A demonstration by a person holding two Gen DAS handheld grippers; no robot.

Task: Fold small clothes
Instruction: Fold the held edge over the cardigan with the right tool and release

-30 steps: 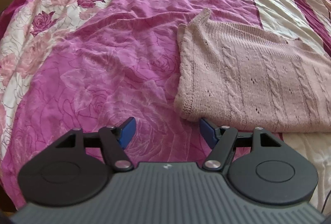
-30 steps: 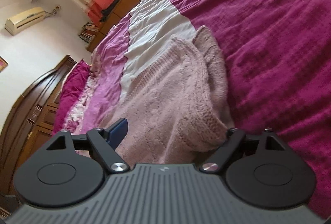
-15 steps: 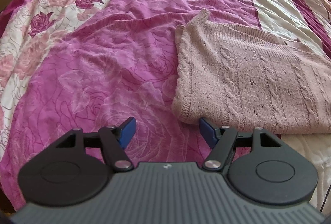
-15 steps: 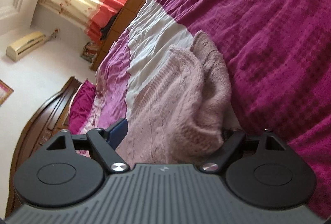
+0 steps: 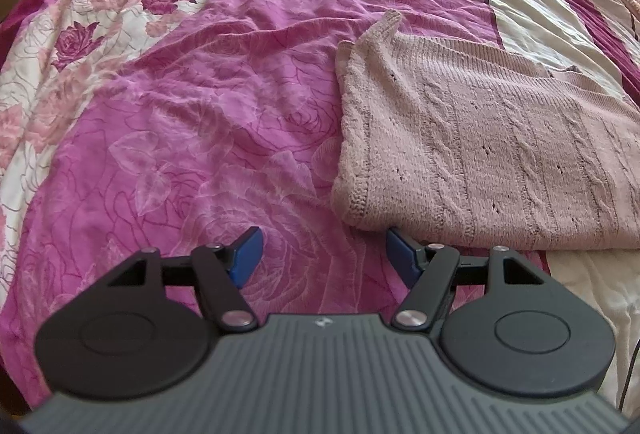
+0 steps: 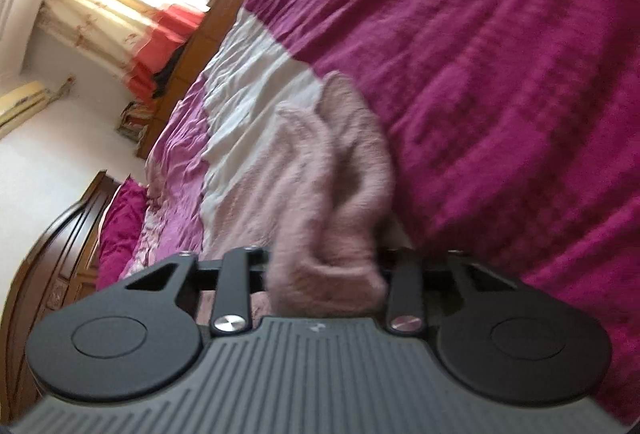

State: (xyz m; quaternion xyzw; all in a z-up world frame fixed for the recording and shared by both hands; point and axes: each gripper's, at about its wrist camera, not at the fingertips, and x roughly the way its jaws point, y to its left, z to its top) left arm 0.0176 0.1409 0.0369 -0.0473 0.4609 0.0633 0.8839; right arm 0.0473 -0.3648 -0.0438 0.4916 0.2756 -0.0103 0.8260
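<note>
Closing right gripper (image 6: 326, 266) on dusty-pink cable-knit sweater (image 5: 492, 149), bunched between jaws.
Left gripper (image 5: 322, 254) gaping, empty; next, probably lifting that edge across.

Sweater (image 5: 492, 161) flat on bedspread (image 5: 208, 121); left gripper (image 5: 322, 254) at its near-left corner.

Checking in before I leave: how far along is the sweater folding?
Done: the sweater lies doubled on the bedspread. In hand: the right hand-held gripper is closing on a bunched corner. Left: the left hand-held gripper is open, holding nothing; the final fold remains.
</note>
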